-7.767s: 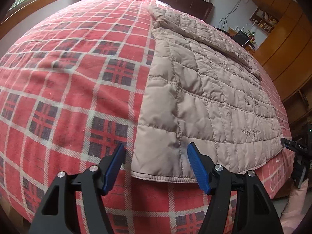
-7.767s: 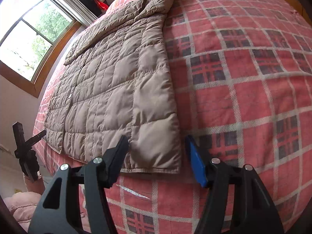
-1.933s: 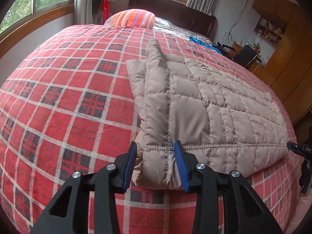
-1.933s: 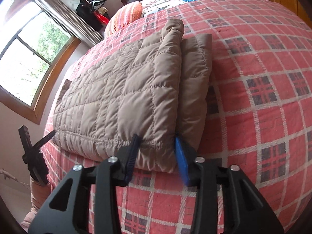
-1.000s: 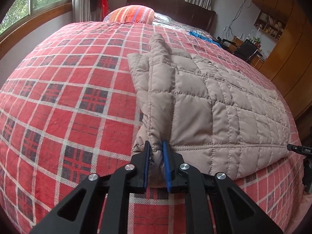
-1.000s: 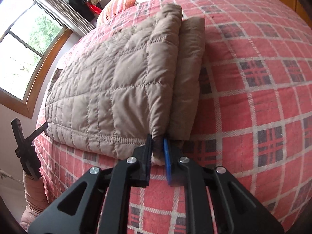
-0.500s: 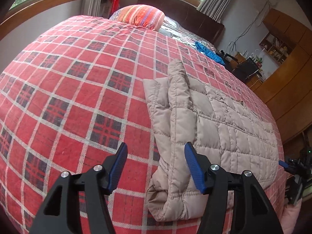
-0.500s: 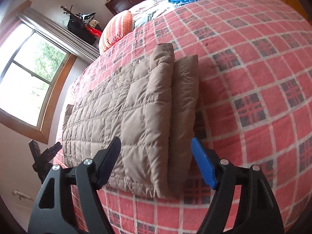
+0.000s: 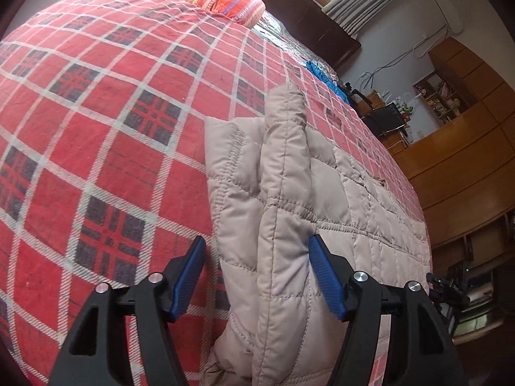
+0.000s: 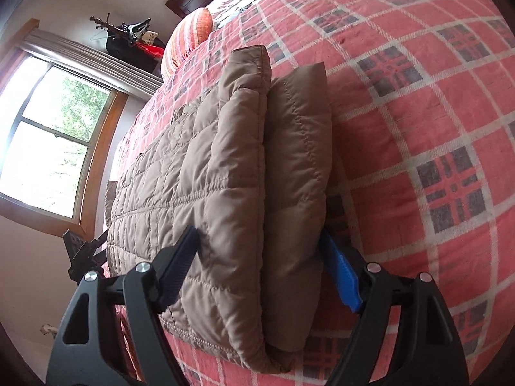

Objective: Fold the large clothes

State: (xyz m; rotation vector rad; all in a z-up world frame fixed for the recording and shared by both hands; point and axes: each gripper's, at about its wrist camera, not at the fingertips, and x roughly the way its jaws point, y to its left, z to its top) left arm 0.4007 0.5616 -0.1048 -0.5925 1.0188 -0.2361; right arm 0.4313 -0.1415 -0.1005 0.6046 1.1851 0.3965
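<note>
Across the lower middle of both frames lies the folded quilted jacket (image 9: 289, 212), resting on the red plaid bedspread (image 9: 112, 128); my left gripper (image 9: 257, 276) stands spread, straddling its end without pinching; my right gripper (image 10: 267, 273) is likewise spread around the opposite end; a striped pillow (image 9: 225, 0) sits at the top.

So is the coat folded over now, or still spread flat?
Folded: the coat lies doubled on the bedspread, one layer stacked on another at its end.
</note>
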